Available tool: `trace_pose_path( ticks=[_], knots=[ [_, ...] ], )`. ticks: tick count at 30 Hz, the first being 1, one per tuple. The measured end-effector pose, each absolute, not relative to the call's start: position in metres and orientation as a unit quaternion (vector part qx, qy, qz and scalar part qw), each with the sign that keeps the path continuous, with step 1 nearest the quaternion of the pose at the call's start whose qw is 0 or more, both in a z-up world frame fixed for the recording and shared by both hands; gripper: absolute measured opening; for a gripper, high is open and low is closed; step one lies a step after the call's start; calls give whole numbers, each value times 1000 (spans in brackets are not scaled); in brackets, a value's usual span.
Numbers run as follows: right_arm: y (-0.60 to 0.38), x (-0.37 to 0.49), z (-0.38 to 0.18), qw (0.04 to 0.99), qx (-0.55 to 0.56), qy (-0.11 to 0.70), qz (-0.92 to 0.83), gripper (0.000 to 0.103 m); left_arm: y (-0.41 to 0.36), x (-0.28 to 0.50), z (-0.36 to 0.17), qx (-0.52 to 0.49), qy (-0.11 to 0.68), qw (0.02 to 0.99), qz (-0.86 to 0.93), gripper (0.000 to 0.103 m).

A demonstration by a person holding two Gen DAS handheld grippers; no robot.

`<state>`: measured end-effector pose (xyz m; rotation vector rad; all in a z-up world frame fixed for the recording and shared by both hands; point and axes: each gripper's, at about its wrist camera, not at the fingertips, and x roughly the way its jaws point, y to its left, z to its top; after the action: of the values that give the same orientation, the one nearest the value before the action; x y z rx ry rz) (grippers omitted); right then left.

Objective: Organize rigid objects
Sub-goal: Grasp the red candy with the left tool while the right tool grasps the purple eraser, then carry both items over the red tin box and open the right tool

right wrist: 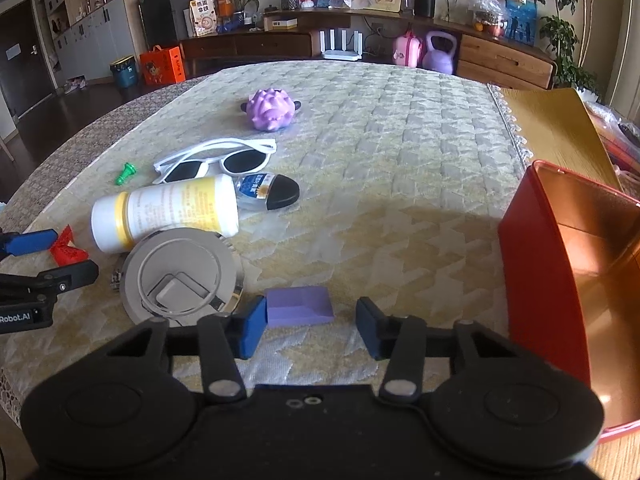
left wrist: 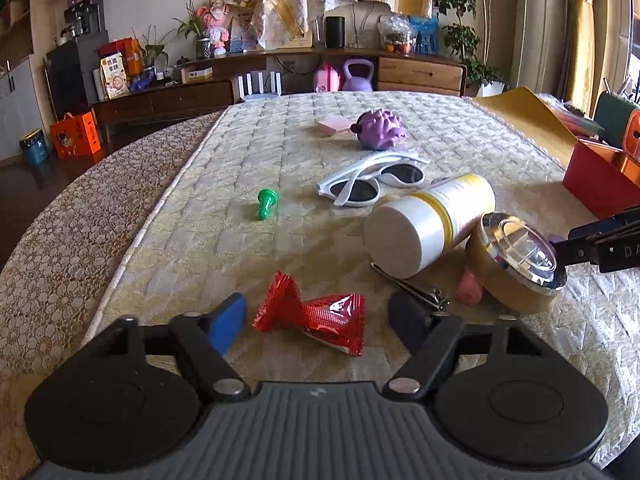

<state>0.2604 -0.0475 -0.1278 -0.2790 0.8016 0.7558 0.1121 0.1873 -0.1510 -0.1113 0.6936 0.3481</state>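
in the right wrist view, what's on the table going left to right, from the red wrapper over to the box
red candy wrapper → white bottle → purple block → red box

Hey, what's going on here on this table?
A person is sorting clutter with two handheld grippers. The left gripper straddles a red candy wrapper, jaws apart. The right gripper frames a purple block: one pad touches it, the other stands clear. An open red box waits to the right. The white bottle and sunglasses lie untouched.
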Motion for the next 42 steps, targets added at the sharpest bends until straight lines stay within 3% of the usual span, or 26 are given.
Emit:
trace_pose_path(
  ticks=[4,9,15,42],
  knots=[
    [-46,260,-128,844,-134,376,359,43,188,113,-153,-52,336,926,167,64],
    [-47,259,-128,847,-131,373,355,36,186,113,-152,-44,333,928,161,48],
    [-50,256,-127,852,-128,369,349,35,186,113,-151,-45,332,928,160,43],
    [-122,209,-53,884,-77,321,332,35,160,88,-98,-79,317,935,142,41]
  ],
)
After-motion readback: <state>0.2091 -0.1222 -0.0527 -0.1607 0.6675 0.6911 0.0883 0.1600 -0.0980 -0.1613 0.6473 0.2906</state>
